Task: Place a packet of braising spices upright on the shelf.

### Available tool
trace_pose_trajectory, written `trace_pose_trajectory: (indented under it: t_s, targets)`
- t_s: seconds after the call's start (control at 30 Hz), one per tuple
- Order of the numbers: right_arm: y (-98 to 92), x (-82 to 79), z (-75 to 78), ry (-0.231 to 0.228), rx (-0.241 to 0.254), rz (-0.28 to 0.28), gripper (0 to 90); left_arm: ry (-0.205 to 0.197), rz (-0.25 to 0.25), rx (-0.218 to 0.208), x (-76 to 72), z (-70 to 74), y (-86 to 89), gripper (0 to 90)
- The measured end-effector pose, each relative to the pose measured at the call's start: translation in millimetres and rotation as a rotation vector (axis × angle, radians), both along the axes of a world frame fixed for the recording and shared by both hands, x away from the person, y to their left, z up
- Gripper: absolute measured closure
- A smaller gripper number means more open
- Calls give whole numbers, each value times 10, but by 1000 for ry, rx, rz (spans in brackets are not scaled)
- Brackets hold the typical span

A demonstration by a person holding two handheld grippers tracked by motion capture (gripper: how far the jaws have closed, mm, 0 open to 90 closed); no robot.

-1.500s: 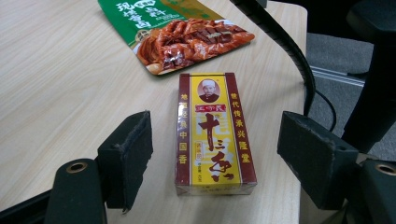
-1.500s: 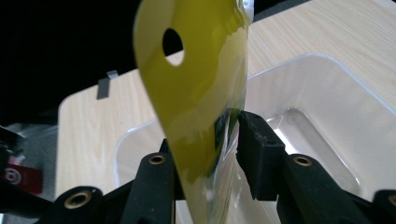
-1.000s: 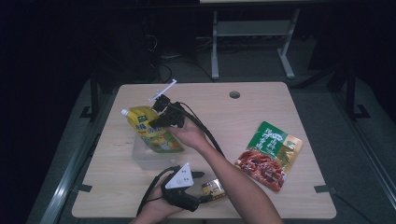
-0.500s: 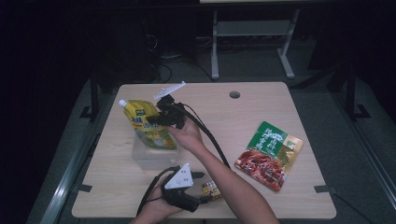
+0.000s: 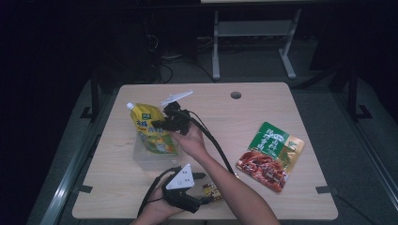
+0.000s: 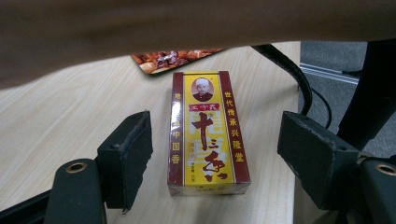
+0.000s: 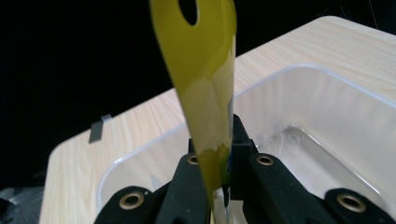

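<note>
Pouch (image 5: 152, 132) hangs over the tub (image 5: 143, 159); packet (image 5: 270, 154) lies far right.

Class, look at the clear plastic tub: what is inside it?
The clear plastic tub looks empty; the yellow pouch, pinched by the right gripper, hangs above and hides part of its floor.

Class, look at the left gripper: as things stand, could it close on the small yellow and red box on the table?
Probably yes. The left gripper is open, and the box lies flat on the table between its jaws, with a gap on each side. Nothing stands between pads and box, though the other forearm crosses just above.
</note>
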State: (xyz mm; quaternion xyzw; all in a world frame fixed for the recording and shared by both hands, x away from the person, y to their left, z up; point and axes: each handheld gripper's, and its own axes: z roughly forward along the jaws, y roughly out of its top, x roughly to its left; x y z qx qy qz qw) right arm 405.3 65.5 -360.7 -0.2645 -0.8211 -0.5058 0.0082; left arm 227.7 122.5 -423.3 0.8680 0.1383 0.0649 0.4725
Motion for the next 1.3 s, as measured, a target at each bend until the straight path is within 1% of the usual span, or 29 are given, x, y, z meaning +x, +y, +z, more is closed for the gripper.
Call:
trace_pose_trajectory:
  t_s: [0.03, 0.1, 0.13, 0.2, 0.23, 0.27, 0.3, 0.37, 0.4, 0.43, 0.47, 0.5, 0.57, 0.63, 0.67, 0.7, 0.73, 0.83, 0.9, 0.93, 1.07, 1.13, 1.17, 1.2, 1.23, 1.3]
  targets:
    - [-6, -12, -15, -16, -4, 6, 895, 1, 1, 1, 2, 4, 6, 259]
    - [-11, -11, -14, -11, -3, 6, 890, 4, 2, -1, 5, 3, 6, 259]
    - [-22, -12, -16, -19, -14, 14, 882, 5, 3, -1, 8, 2, 5, 259]
    - [-27, -17, -14, -23, -18, 17, 874, 7, 3, 1, 9, -1, 2, 259]
    - [-43, -21, -12, -32, -36, 22, 864, 7, 1, 4, 14, -6, 0, 259]
    - [-43, -21, -12, -32, -36, 22, 864, 7, 1, 4, 14, -6, 0, 259]
    - [-63, -20, -7, -41, -57, 23, 850, 10, 3, 6, 14, -9, -2, 258]
    - [-87, -14, -11, -31, -67, 26, 809, 14, 4, 8, 15, -11, -6, 256]
    - [-87, -14, -11, -31, -67, 26, 809, 14, 5, 6, 16, -16, -10, 256]
    - [-112, -6, -19, -19, -86, 30, 786, 14, 7, 10, 19, -20, -14, 252]
    - [-112, -6, -19, -19, -86, 30, 786, 14, 7, 10, 19, -20, -14, 252]
    - [-135, -7, -17, -23, -92, 30, 756, 17, 11, 15, 20, -25, -20, 252]
    - [-152, -5, -11, -10, -95, 30, 732, 19, 14, 17, 22, -29, -24, 250]
    - [-159, -4, -10, -7, -97, 32, 718, 17, 14, 23, 26, -31, -24, 250]
    - [-177, -1, -11, -6, -102, 34, 692, 19, 17, 24, 26, -33, -25, 249]
    - [-205, -2, -7, 4, -108, 36, 663, 23, 20, 26, 31, -36, -27, 245]
    - [-226, -2, -3, 3, -109, 38, 658, 24, 20, 27, 34, -37, -28, 243]
    - [-281, -18, 20, 19, -106, 50, 612, 24, 19, 30, 37, -43, -36, 242]
    - [-316, -25, 32, 10, -113, 60, 586, 24, 17, 35, 37, -46, -43, 241]
    - [-326, -35, 42, 17, -111, 62, 578, 27, 18, 36, 33, -51, -50, 240]
    - [-398, -60, 66, 19, -106, 75, 545, 38, 21, 37, 31, -60, -65, 236]
    - [-455, -91, 86, 23, -108, 78, 532, 38, 20, 43, 41, -64, -69, 235]
    - [-515, -118, 104, 26, -111, 79, 512, 41, 23, 46, 45, -66, -72, 228]
    - [-515, -118, 104, 26, -111, 79, 512, 41, 23, 46, 45, -66, -72, 227]
    - [-576, -133, 115, 21, -109, 78, 498, 43, 22, 46, 48, -68, -79, 223]
    - [-647, -163, 133, 27, -100, 74, 495, 41, 23, 53, 48, -66, -81, 215]
